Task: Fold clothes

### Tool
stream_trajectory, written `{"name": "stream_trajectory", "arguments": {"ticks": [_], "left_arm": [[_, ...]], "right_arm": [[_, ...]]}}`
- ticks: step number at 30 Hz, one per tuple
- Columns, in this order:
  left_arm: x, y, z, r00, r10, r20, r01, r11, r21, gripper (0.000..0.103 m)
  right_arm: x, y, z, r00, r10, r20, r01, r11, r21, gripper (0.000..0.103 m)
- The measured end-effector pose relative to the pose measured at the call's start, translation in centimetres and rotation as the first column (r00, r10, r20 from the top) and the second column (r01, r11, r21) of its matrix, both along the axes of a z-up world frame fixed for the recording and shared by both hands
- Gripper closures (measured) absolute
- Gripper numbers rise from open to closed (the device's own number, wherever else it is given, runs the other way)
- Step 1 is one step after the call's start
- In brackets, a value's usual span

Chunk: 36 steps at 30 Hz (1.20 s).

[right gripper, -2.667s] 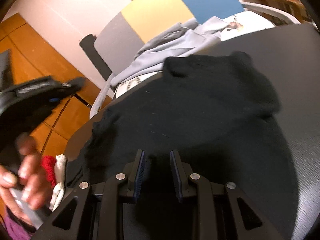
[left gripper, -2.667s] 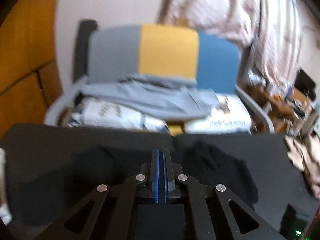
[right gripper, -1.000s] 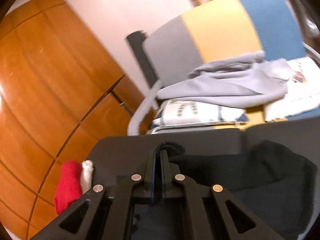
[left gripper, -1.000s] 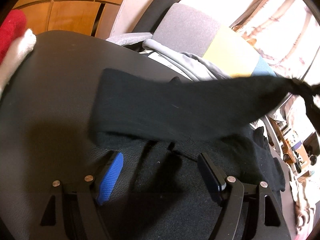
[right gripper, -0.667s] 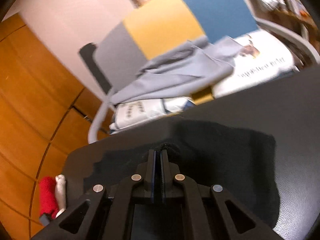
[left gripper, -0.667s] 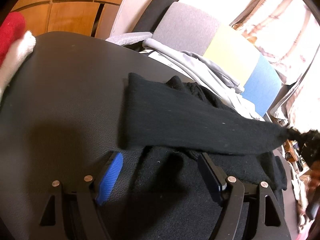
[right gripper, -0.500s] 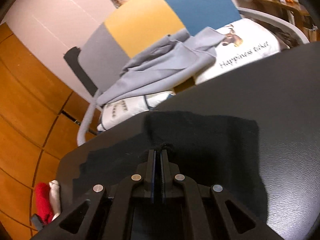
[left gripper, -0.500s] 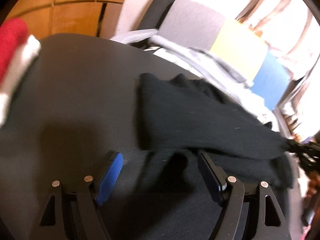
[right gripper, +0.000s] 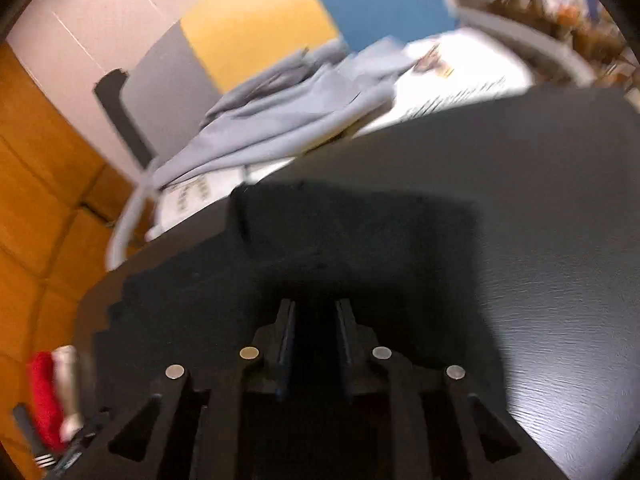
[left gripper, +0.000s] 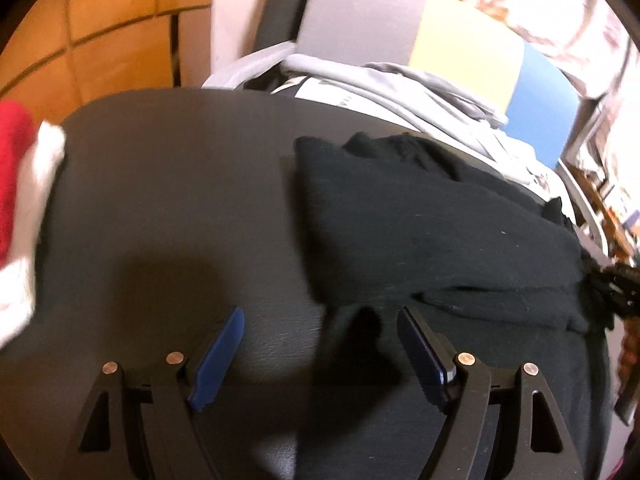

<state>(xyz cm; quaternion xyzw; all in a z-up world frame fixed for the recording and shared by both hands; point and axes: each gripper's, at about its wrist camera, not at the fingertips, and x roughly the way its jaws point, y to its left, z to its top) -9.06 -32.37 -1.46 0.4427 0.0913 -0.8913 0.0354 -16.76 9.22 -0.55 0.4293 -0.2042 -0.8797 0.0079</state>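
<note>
Left claw (left gripper: 320,344) — fingers spread wide, empty, hovering at the near edge of the black knitted garment (left gripper: 432,224). Right claw (right gripper: 316,320) — fingers slightly parted, apparently releasing the garment's folded panel. The garment lies on the dark counter (left gripper: 180,184), folded flat.

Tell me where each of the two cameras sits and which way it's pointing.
Left wrist: rides the left gripper, looking along its open fingers over the black garment on the table toward the chair.
Right wrist: rides the right gripper, jaws apart, above the same garment, facing that chair.
Shared: garment, table, chair, red cloth.
</note>
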Motion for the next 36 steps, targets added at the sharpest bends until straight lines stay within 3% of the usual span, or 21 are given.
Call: {"name": "stream_trajectory", "arguments": {"ticks": [3, 5, 8, 11, 12, 13, 15, 16, 20, 23, 26, 28, 30, 34, 36], "left_arm": [[-0.6, 1.2, 0.2, 1.0, -0.014, -0.017, 0.012, 0.992, -0.127, 0.021], [-1.7, 1.7, 0.3, 1.0, -0.014, -0.013, 0.011, 0.98, -0.201, 0.021], [-3.8, 1.8, -0.1, 1.0, 0.015, -0.004, -0.016, 0.958, -0.286, 0.021], [-4.6, 1.3, -0.5, 1.0, 0.013, 0.004, -0.011, 0.936, -0.353, 0.02], [-4.5, 1.3, -0.4, 1.0, 0.01, -0.007, -0.012, 0.925, -0.381, 0.024], [-4.2, 1.2, -0.3, 1.0, 0.008, -0.014, -0.013, 0.907, -0.422, 0.036], [-3.9, 1.1, -0.6, 1.0, 0.0, -0.014, -0.007, 0.866, -0.499, 0.041], [-3.7, 0.8, -0.8, 1.0, -0.01, -0.003, 0.007, 0.861, -0.509, 0.041], [-2.6, -0.5, -1.8, 1.0, -0.015, 0.018, 0.022, 0.866, -0.5, 0.041], [-1.1, -2.8, -1.4, 0.996, 0.084, 0.028, -0.062, 0.888, -0.456, 0.041], [0.3, -5.9, 0.1, 0.978, 0.207, 0.002, -0.199, 0.944, -0.262, 0.041], [0.1, -6.8, 1.0, 0.969, 0.244, -0.02, -0.245, 0.959, -0.141, 0.037], [-1.3, -6.2, 1.5, 0.967, 0.253, -0.031, -0.255, 0.963, -0.091, 0.036], [-6.4, -1.6, 1.2, 0.991, 0.12, -0.064, -0.128, 0.98, -0.151, 0.031], [-8.9, 0.0, 0.3, 0.995, 0.088, -0.054, -0.098, 0.969, -0.226, 0.03]], "right_arm": [[2.2, -2.0, 2.8, 0.985, 0.043, -0.167, -0.029, 0.996, 0.086, 0.08], [2.6, -4.2, 3.6, 0.971, 0.128, -0.204, -0.101, 0.985, 0.138, 0.08], [1.7, -6.6, 2.4, 0.965, 0.222, -0.142, -0.198, 0.967, 0.162, 0.08], [0.5, -7.6, -0.9, 0.974, 0.228, 0.006, -0.223, 0.948, 0.226, 0.082], [0.5, -7.6, -1.0, 0.975, 0.224, 0.003, -0.219, 0.95, 0.223, 0.084], [0.5, -7.5, -1.0, 0.975, 0.221, 0.0, -0.215, 0.951, 0.221, 0.084], [0.6, -7.3, -1.1, 0.977, 0.214, -0.006, -0.207, 0.954, 0.215, 0.084], [0.6, -7.2, -1.2, 0.978, 0.21, -0.009, -0.203, 0.956, 0.213, 0.084], [0.7, -6.8, -1.4, 0.98, 0.196, -0.021, -0.188, 0.961, 0.201, 0.084], [0.8, -6.6, -1.5, 0.983, 0.184, -0.029, -0.175, 0.966, 0.191, 0.083], [0.9, -6.1, -0.7, 0.988, 0.146, -0.045, -0.138, 0.979, 0.15, 0.081], [1.5, -5.8, 0.2, 0.986, 0.133, -0.096, -0.121, 0.985, 0.123, 0.081], [1.5, -6.0, 0.9, 0.978, 0.169, -0.122, -0.155, 0.981, 0.116, 0.081], [-0.4, -7.4, 0.3, 0.963, 0.267, -0.036, -0.26, 0.956, 0.14, 0.081], [-1.0, -8.0, -0.6, 0.954, 0.301, 0.013, -0.298, 0.937, 0.181, 0.081]]}}
